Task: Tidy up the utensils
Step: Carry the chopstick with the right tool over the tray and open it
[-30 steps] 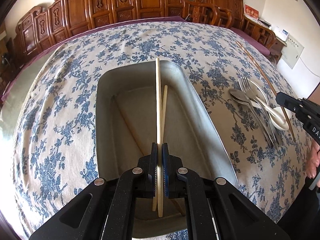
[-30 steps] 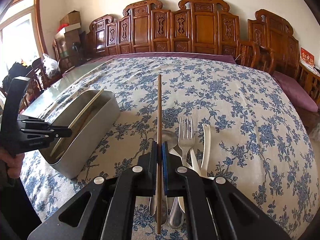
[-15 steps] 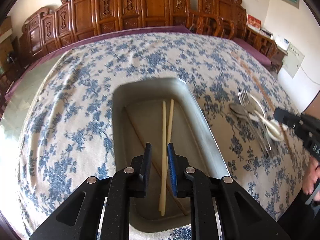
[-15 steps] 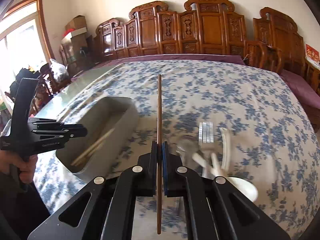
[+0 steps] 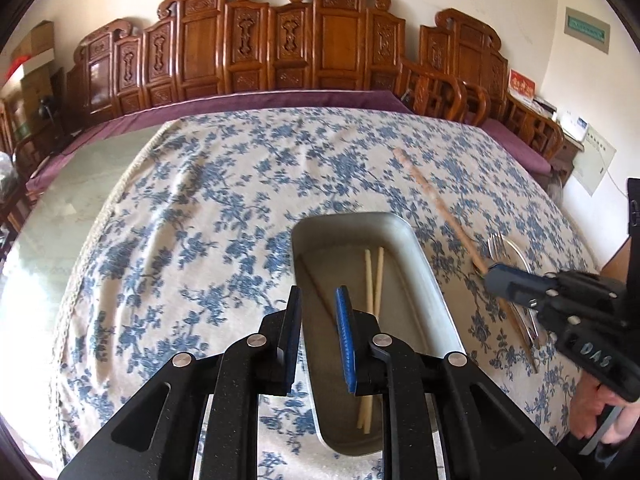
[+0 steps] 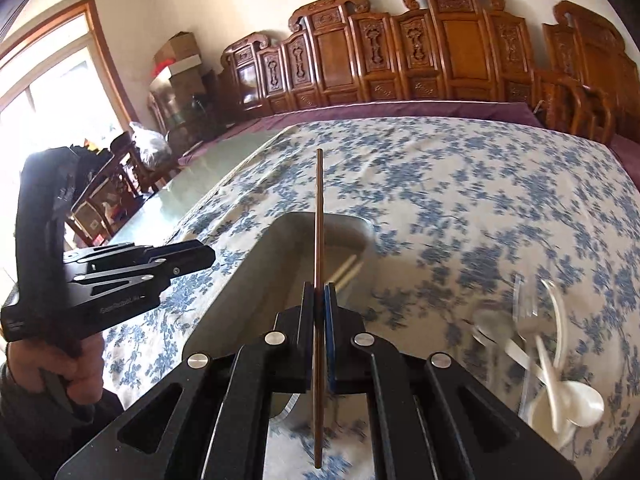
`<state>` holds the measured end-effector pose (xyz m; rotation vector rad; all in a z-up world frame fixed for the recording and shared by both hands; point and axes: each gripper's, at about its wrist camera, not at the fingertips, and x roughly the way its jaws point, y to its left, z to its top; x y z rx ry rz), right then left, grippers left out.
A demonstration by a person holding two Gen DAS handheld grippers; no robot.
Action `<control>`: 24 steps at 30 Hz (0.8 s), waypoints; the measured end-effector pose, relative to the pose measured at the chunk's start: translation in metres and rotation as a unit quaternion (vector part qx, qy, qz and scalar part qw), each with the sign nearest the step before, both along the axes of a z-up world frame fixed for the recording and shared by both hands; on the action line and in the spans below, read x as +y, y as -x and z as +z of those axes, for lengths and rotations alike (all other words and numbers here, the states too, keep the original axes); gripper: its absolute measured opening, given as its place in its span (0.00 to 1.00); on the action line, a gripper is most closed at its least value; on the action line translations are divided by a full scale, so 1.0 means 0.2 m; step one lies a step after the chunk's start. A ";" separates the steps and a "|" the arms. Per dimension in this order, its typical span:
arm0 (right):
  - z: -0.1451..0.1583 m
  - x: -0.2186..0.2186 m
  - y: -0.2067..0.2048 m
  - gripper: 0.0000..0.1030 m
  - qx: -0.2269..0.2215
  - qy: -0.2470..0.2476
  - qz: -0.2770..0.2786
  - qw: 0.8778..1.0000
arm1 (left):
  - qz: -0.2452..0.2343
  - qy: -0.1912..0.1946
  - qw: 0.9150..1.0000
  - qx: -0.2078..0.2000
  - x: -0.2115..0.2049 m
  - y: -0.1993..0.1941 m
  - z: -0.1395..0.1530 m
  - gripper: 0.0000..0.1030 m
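Left wrist: left claw (image 5: 318,334) narrowly apart, empty, over tray (image 5: 426,280); two pale chopsticks (image 5: 374,280) lie inside. Right claw (image 5: 490,274) at 3 o'clock clamps a brown chopstick (image 5: 436,200).

Right wrist: right claw (image 6: 319,300) clamps the chopstick (image 6: 319,216) over the tray (image 6: 240,300); cutlery (image 6: 536,344) on counter (image 6: 460,200) at 4 o'clock.

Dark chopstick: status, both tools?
Left tool open, empty. Right tool shut on dark chopstick, above metal tray. Nothing blocking.
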<state>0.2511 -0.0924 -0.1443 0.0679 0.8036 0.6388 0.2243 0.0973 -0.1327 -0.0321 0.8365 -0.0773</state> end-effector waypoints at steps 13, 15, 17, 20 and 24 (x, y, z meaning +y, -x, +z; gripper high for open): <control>-0.12 0.24 -0.09 0.06 0.036 0.011 0.008 0.999 | 0.026 0.009 1.000 -0.014 0.13 0.01 0.05 0.16; -0.15 0.26 -0.09 0.06 0.037 0.020 0.010 0.999 | 0.028 0.008 0.999 -0.014 0.13 0.01 0.05 0.16; -0.18 0.27 -0.08 0.06 0.041 0.028 0.011 0.999 | 0.029 0.008 0.999 -0.013 0.14 0.01 0.04 0.16; -0.23 0.29 -0.10 0.06 0.051 0.035 0.009 0.998 | 0.029 0.006 0.999 -0.012 0.12 0.01 0.04 0.16; -0.28 0.30 -0.10 0.06 0.069 0.037 0.009 0.997 | 0.029 0.004 1.000 -0.010 0.12 0.01 0.03 0.16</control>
